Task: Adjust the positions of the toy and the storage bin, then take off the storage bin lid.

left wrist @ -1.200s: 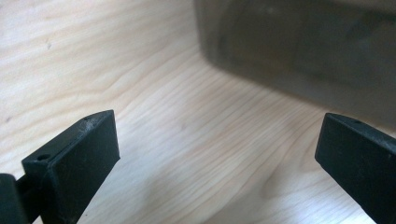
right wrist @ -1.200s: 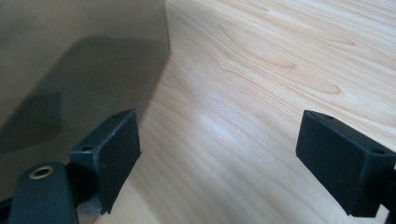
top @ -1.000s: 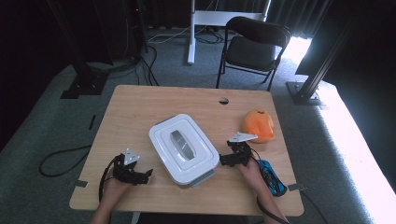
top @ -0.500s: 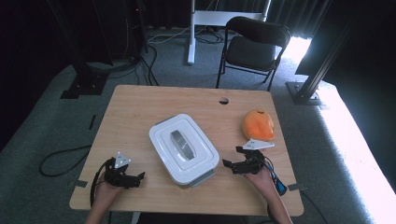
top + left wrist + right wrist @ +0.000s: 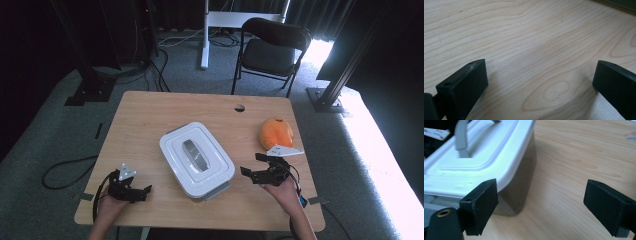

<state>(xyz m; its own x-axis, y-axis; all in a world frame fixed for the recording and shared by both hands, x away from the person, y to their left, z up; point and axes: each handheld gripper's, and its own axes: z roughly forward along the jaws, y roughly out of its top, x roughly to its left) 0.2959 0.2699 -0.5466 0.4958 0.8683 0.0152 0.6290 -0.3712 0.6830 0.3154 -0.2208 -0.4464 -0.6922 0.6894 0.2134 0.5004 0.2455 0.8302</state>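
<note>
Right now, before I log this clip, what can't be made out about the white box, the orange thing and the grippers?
- White box: contents hidden by its shut lid in the high view; far end cut off by the frame edge in the right gripper view.
- Orange thing: too small and soft in the high view to identify.
- Left gripper: the high view is too small to show whether its fingers touch the table.
</note>
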